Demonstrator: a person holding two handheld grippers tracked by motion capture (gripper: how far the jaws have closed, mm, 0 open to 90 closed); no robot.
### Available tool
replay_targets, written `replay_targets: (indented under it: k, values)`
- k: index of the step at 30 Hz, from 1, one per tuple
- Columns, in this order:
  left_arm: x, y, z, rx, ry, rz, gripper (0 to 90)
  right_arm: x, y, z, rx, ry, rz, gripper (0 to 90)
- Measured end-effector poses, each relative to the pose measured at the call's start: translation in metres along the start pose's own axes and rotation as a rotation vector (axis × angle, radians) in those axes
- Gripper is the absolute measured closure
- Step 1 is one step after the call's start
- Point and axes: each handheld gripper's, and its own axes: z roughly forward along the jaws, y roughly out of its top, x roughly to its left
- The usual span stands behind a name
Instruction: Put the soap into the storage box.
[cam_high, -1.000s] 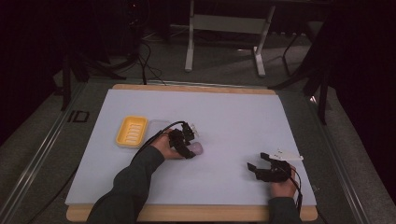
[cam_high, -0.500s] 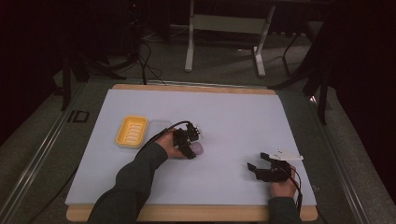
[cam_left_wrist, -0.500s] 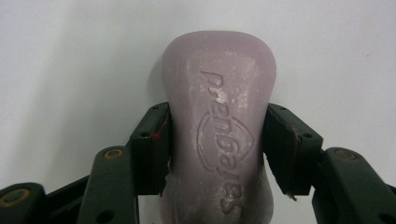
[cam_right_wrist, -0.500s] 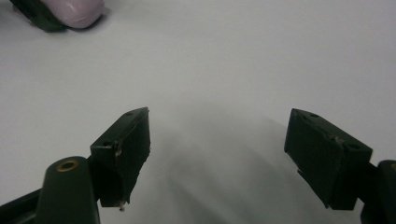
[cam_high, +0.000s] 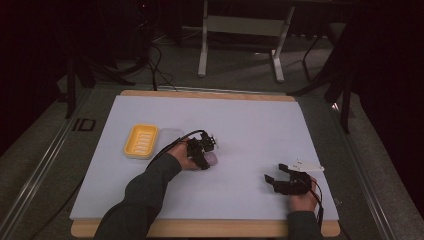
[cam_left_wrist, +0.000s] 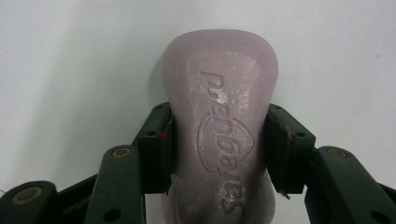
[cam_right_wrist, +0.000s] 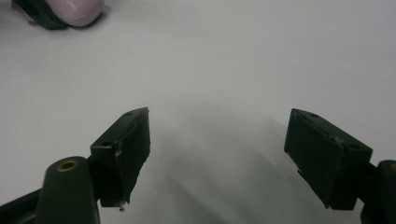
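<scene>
Two black pads of the left gripper (cam_left_wrist: 219, 154) have just been closing and now press the sides of a pale lilac soap bar (cam_left_wrist: 220, 116) lying mid-table, just right of the yellow soap dish (cam_high: 141, 141). Grasping seems the step in hand; next likely calls for lifting it left toward that dish. Embossed writing reads roughly "prengajes", uncertain. Near right, the right gripper (cam_right_wrist: 219, 154) rests with jaws spread, holding nothing.
</scene>
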Motion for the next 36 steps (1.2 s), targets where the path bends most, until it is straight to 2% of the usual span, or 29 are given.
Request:
replay_targets:
  k: [9, 12, 17, 30, 36]
  values:
    - [0.0, -0.001, -0.001, 0.01, -0.001, -0.001, 49.8, 0.0, 0.0, 0.0, 0.0, 0.0, 0.001, 22.1]
    - [0.001, -0.003, -0.003, 0.016, 0.022, 0.0, 49.8, 0.0, 0.0, 0.0, 0.0, 0.0, 0.001, 22.1]
    - [0.003, -0.006, -0.005, 0.022, 0.032, -0.005, 49.8, 0.0, 0.0, 0.0, -0.001, -0.001, 0.001, 22.1]
    - [0.014, -0.017, -0.018, 0.001, 0.041, -0.076, 49.8, 0.0, 0.0, 0.0, -0.001, 0.0, 0.001, 22.1]
    - [0.017, -0.02, -0.021, 0.003, 0.052, -0.092, 49.8, 0.0, 0.0, 0.0, -0.001, -0.001, 0.0, 22.1]
